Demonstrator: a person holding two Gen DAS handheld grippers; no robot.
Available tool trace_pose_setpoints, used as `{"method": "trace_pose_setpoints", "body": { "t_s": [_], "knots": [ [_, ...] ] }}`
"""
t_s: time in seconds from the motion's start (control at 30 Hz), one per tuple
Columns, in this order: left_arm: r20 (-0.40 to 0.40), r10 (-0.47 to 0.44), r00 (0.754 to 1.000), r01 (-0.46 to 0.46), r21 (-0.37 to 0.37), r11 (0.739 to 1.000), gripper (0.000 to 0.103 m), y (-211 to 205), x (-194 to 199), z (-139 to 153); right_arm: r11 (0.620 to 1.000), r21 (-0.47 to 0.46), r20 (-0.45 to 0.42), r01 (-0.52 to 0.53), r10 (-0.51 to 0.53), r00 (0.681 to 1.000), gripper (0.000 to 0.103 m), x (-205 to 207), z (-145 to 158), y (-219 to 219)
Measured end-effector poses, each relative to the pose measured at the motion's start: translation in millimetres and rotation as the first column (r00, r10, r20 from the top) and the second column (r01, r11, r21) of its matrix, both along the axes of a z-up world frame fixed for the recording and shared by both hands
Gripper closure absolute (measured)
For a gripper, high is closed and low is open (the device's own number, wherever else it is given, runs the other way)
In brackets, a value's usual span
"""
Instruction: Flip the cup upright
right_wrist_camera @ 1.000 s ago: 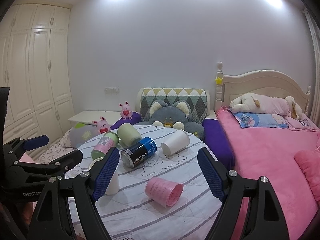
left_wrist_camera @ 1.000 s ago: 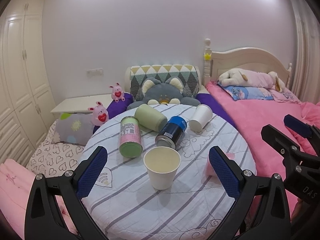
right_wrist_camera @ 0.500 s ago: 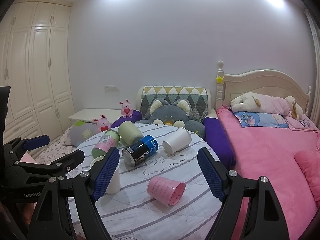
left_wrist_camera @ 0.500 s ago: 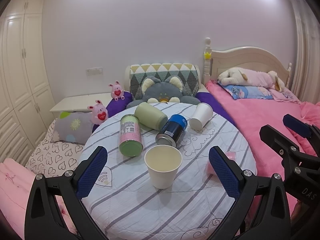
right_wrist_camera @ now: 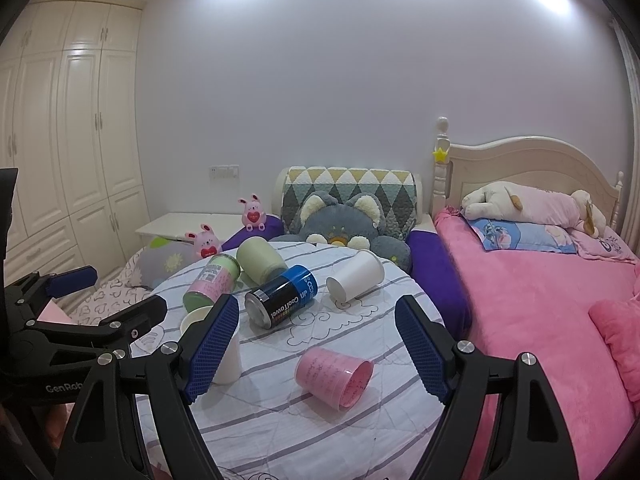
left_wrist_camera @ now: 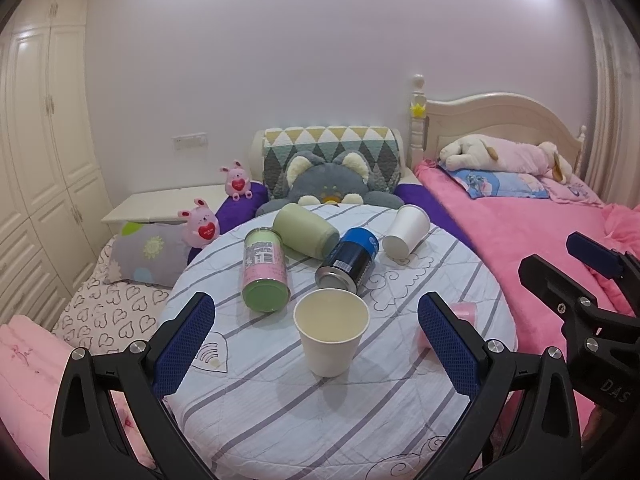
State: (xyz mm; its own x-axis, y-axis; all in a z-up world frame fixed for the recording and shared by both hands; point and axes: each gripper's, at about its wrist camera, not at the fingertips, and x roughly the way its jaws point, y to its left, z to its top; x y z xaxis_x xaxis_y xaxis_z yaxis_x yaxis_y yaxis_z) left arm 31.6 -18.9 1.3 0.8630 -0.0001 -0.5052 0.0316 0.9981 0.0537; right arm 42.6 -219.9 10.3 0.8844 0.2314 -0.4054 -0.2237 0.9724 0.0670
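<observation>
Pink cup (right_wrist_camera: 335,377) lies sideways, half-hidden in the left view.

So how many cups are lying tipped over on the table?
3. A pink cup near the front, a white paper cup at the back right, and a green cup at the back. Cans could hide more.

3 cans (left_wrist_camera: 266,268) lie on the round table (left_wrist_camera: 400,412) beside the bed (right_wrist_camera: 540,300).

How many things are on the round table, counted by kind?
Paper cups: 2, upright paper cup and lying paper cup
Plastic cups: 2, pink cup and green cup
Cans: 2, blue can and pink-green can
Total: 6
</observation>
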Motion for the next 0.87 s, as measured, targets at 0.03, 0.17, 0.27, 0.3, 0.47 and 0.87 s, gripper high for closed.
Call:
{"method": "trace_pose_setpoints", "body": {
  "t_s": [0.03, 0.17, 0.27, 0.3, 0.47, 0.87],
  "knots": [
    [-0.001, -0.001, 1.0, 0.001, 0.002, 1.0, 0.0, -0.2, -0.5, -1.0, 1.0, 0.0, -0.001, 0.0, 0.0, 1.0, 0.021, -0.1, 0.0, 0.1],
    [-0.003, 0.0, 1.0, 0.0, 0.002, 1.0, 0.0, -0.4, 0.1, -3.2, 1.0, 0.0, -0.005, 0.0, 0.0, 1.0, 0.021, 1.0, -2.6, 0.8],
    [-0.003, 0.0, 1.0, 0.0, 0.004, 1.0, 0.0, -0.9, 0.2, -5.7, 1.0, -0.001, -0.015, 0.0, 0.0, 1.0, 0.021, 2.7, -5.6, 0.5],
    [-0.004, 0.0, 1.0, 0.0, 0.003, 1.0, 0.0, -0.6, 0.6, -4.8, 1.0, -0.002, -0.017, -0.001, 0.001, 1.0, 0.021, 2.5, -6.5, 0.6],
    [-0.001, 0.001, 1.0, -0.001, 0.003, 1.0, 0.0, -0.8, 0.1, -5.3, 1.0, -0.005, -0.027, -0.001, 0.001, 1.0, 0.021, 3.5, -7.8, 1.1],
    [-0.037, -0.003, 0.999, 0.003, -0.012, 1.0, 0.0, 5.1, 11.9, -17.5, 1.0, -0.01, -0.044, -0.006, 0.006, 0.999, 0.021, 12.0, -8.7, 5.2]
  ]
}}
